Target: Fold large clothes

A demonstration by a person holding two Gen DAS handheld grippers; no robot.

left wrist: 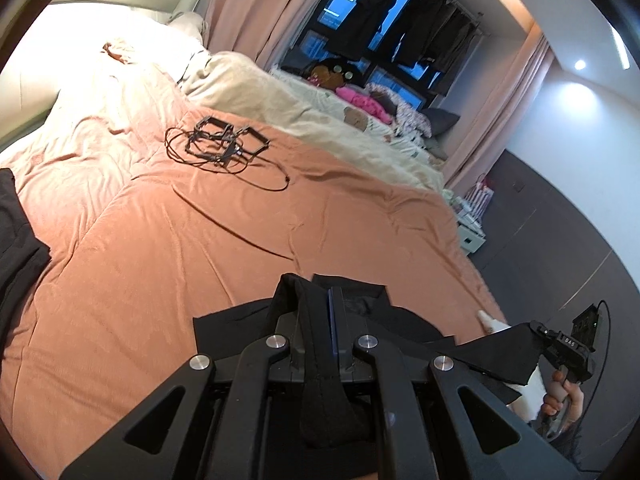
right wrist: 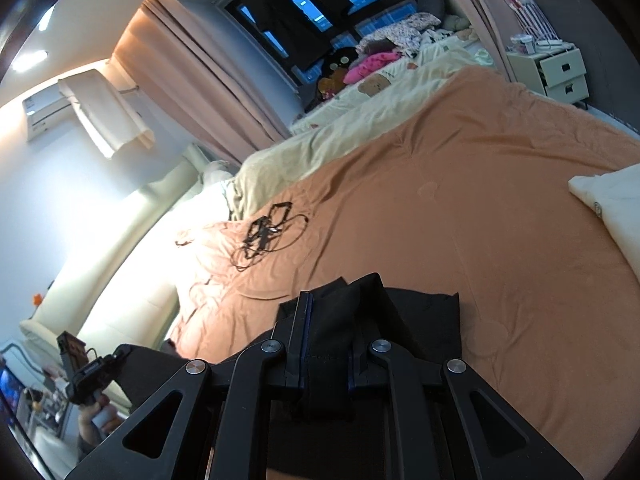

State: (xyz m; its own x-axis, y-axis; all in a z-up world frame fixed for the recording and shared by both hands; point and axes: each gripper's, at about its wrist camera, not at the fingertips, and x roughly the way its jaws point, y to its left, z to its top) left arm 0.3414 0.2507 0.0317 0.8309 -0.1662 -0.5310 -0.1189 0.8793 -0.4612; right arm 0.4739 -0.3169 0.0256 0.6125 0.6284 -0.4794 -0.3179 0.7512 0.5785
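Observation:
A black garment point(left wrist: 404, 320) hangs stretched between my two grippers above the near edge of the orange bed cover point(left wrist: 200, 240). My left gripper point(left wrist: 320, 304) is shut on one bunched edge of it. My right gripper point(right wrist: 332, 300) is shut on another edge of the black garment point(right wrist: 424, 320). In the left wrist view the right gripper point(left wrist: 536, 330) shows at the lower right, cloth pinched in it. In the right wrist view the left gripper point(right wrist: 120, 358) shows at the lower left, held by a hand.
A tangle of black cable and frames point(left wrist: 224, 142) lies mid-bed. Another dark garment point(left wrist: 16, 240) lies at the left edge. A cream folded cloth point(right wrist: 612, 200) lies at the right. A cream duvet point(left wrist: 280, 100), a white drawer unit point(right wrist: 560, 72) and curtains stand beyond.

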